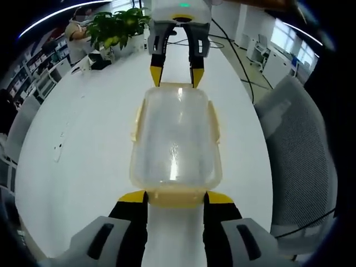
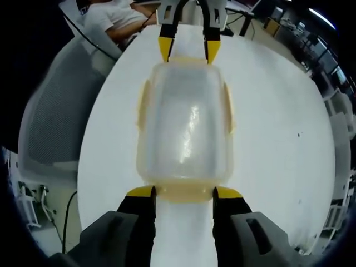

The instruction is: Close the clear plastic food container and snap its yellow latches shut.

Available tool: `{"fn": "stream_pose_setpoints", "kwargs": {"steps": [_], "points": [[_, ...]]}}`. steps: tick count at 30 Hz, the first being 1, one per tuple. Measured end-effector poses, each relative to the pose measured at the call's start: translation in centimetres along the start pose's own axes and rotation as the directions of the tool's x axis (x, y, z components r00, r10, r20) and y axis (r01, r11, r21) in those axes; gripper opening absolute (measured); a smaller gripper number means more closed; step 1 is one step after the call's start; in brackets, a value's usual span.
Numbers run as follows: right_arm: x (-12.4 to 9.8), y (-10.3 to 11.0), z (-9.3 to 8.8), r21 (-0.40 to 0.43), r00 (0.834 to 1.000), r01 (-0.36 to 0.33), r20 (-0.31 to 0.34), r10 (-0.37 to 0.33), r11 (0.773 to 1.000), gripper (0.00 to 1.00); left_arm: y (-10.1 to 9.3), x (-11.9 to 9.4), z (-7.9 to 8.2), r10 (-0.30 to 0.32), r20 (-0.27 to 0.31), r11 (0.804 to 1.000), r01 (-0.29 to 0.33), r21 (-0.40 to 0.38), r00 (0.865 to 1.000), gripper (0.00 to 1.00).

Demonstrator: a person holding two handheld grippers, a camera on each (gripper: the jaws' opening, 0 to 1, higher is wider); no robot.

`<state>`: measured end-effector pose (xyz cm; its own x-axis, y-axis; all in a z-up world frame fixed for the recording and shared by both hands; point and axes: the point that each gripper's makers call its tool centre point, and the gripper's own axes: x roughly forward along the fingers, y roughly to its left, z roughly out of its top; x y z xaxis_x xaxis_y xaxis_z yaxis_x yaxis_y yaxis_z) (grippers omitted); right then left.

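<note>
Our left gripper (image 1: 175,199) and right gripper (image 2: 183,194), jaws spread, bracket opposite ends of the lidded clear plastic container with yellow latches (image 1: 175,139) on the white table (image 1: 89,139); we cannot tell its contents. The left gripper view adds a leafy green potted plant (image 1: 117,25) far off; the right gripper view, a seated person (image 2: 114,19).

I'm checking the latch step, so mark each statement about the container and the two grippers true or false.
1. The container stands on a white table. True.
2. The left gripper stands at one short end of the container, the right gripper at the opposite end. True.
3. The container's lid lies on the table beside it. False: the lid sits on the container.
4. The right gripper holds the container lifted off the table. False: it rests on the table, with the jaws open at its end latch.
5. A potted plant stands at the table's far end. True.
</note>
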<state>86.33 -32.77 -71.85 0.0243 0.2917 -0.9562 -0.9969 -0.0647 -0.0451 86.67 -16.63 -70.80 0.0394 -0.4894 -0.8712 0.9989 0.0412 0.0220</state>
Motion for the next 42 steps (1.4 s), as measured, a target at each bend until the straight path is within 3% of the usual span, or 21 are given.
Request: {"fn": "stream_pose_setpoints", "kwargs": {"steps": [13,23,42], "points": [[0.4,-0.1,-1.5,0.006,1.000,-0.006,-0.029,0.006,1.000,0.37,0.2,1.3,0.8,-0.003,0.003,1.000,0.003,0.002,1.000,0.33],[0.6,-0.3,-1.4,0.005,1.000,0.005,-0.023,-0.005,1.000,0.37,0.4,1.8,0.2,-0.005,-0.024,1.000,0.005,0.018,1.000,0.33],[0.9,0.0,-2.7,0.025,0.999,0.010,-0.044,-0.008,1.000,0.34,0.3,1.9,0.4,-0.001,-0.006,0.999,0.001,0.033,1.000,0.34]]}}
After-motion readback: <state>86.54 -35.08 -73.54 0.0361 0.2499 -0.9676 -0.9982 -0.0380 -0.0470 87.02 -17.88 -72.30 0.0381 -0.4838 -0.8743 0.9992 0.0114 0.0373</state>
